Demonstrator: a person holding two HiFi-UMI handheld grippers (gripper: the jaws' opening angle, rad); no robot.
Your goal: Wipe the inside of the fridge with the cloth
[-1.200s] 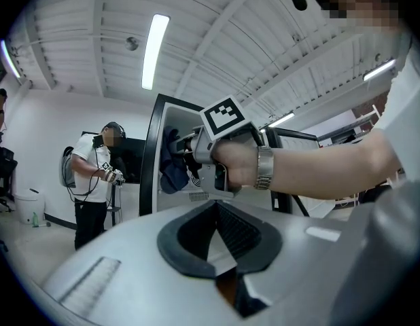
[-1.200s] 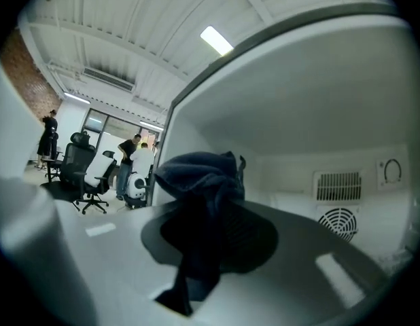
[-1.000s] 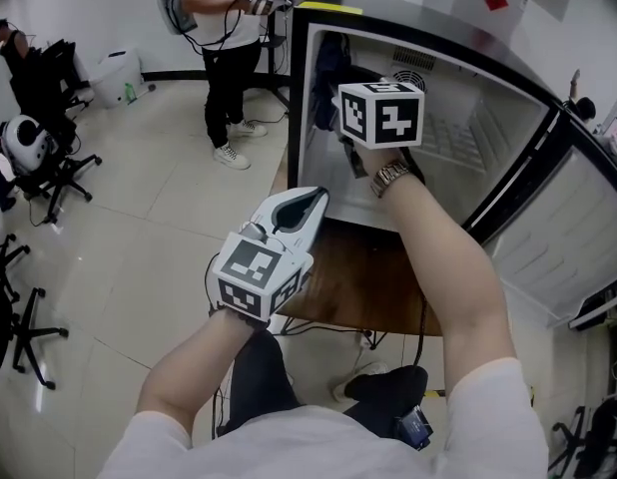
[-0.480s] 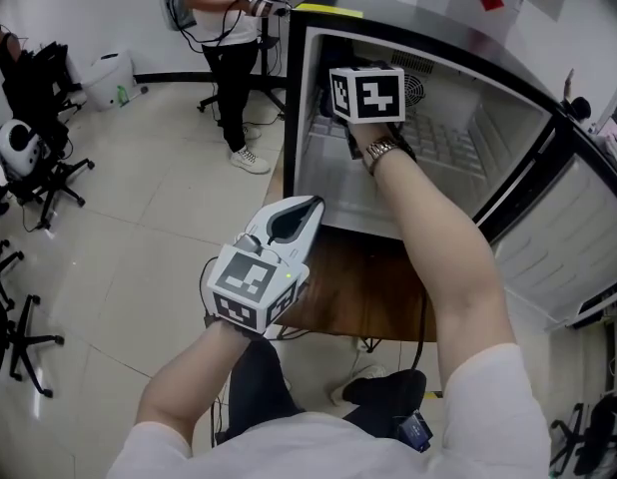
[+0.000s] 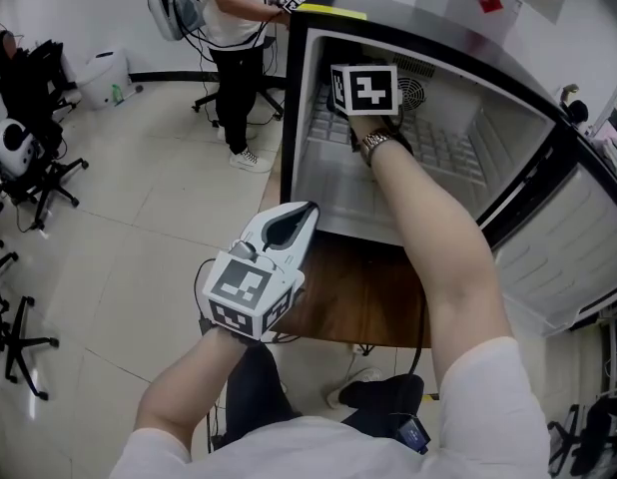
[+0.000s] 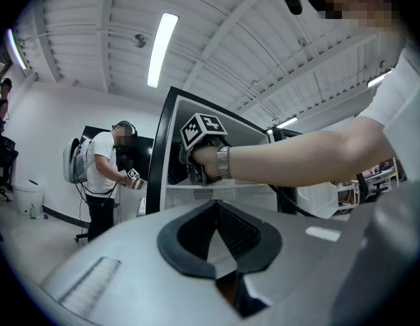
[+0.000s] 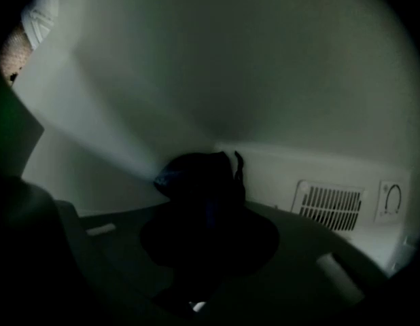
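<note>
The fridge [image 5: 323, 173] stands with its door [image 5: 563, 233] swung wide toward 3 o'clock, on a wooden table [image 5: 358, 287], so the whole cavity is free to reach. The right gripper [image 7: 206, 206] points level deep inside, toward the back corner at 12 o'clock, probably to rub that wall. Its jaws are partly closed and clamped on the bunched dark cloth [image 7: 193, 175], which looks against or just short of the white liner. The left gripper [image 5: 294, 218] hangs outside at 7 o'clock of the opening, likely kept clear; its jaws are together and empty.

A person [image 5: 232, 38] with a backpack [image 5: 174, 3] stands on the tiled floor [image 5: 139, 218], office chairs [image 5: 27, 73] at left.
</note>
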